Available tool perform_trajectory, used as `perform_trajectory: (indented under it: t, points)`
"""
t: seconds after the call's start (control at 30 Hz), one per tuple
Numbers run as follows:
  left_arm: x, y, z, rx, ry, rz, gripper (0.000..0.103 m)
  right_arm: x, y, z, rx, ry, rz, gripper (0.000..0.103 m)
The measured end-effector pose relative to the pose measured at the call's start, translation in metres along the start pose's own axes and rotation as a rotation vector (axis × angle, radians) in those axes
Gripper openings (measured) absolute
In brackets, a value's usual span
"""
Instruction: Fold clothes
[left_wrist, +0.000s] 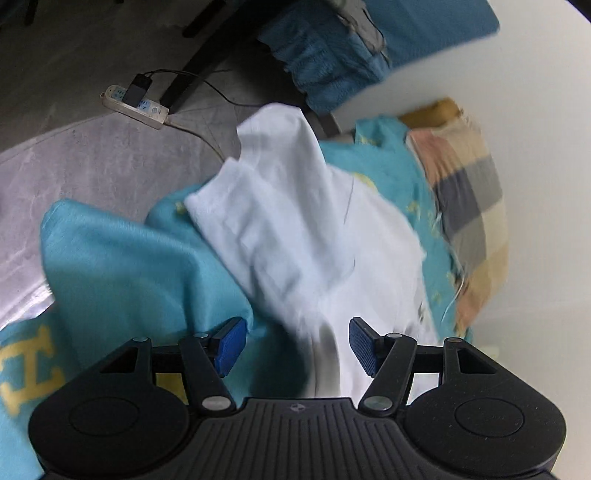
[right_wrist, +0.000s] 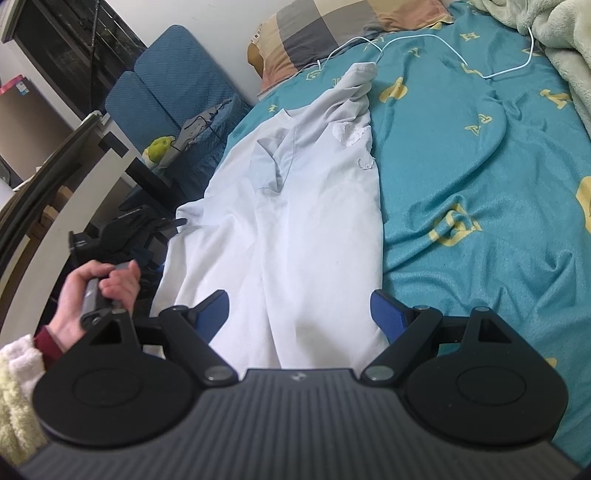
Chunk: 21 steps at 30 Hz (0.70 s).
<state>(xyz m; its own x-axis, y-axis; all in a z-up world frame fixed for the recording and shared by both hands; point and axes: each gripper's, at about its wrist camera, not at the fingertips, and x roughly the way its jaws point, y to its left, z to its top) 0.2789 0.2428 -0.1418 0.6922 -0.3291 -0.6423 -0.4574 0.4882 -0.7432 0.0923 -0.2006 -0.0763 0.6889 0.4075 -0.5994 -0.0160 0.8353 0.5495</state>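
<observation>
Left gripper (left_wrist: 297, 345): jaws spread wide, nothing between the pads, hovering over the near hem of the white shirt (left_wrist: 295, 229) at the bed's left edge, where cloth spills past the teal bedsheet (left_wrist: 110, 251). Shirt stretched lengthwise up the bed (right_wrist: 480, 184) toward the checked pillow (right_wrist: 332, 33) at the head, 1 side apparently turned in over the body, collar end bunched. Right gripper (right_wrist: 299, 314): likewise wide apart, empty, straddling the hem. Probably early going: at most 1 rough fold in, hem-to-collar folds and smoothing left.
</observation>
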Motion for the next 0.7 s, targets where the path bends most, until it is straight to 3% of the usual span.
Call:
perform_trajectory:
  t: [0.13,0.2,0.23,0.3,0.37,0.4,0.57,0.7]
  points:
    - [0.009,0.001,0.015,-0.006,-0.058,-0.024,0.064,0.000,0.001,0.001,-0.002,-0.004,0.001,0.085]
    - [0.015,-0.005,0.020,0.026,-0.082,-0.014,0.058,0.000,0.001,0.001,-0.004,-0.006,0.000,0.085]
    - [0.016,-0.009,0.021,0.050,-0.099,-0.011,0.053,0.000,0.002,0.001,-0.005,-0.007,0.000,0.085]
    - [0.016,-0.023,0.022,0.117,-0.132,-0.006,0.019,0.000,0.002,0.001,-0.005,-0.010,-0.008,0.085]
    - [0.013,-0.041,0.020,0.201,-0.166,-0.001,0.007,-0.001,0.002,0.001,-0.005,-0.015,-0.016,0.085]
    - [0.011,-0.051,0.019,0.246,-0.184,0.003,0.006,-0.002,0.000,0.002,0.001,-0.019,-0.019,0.085]
    - [0.001,-0.133,-0.020,0.605,-0.275,0.042,0.006,-0.009,-0.010,0.005,0.034,-0.041,-0.031,0.085]
    - [0.018,-0.197,-0.091,0.961,-0.250,0.060,0.007,-0.014,-0.017,0.007,0.060,-0.059,-0.041,0.085]
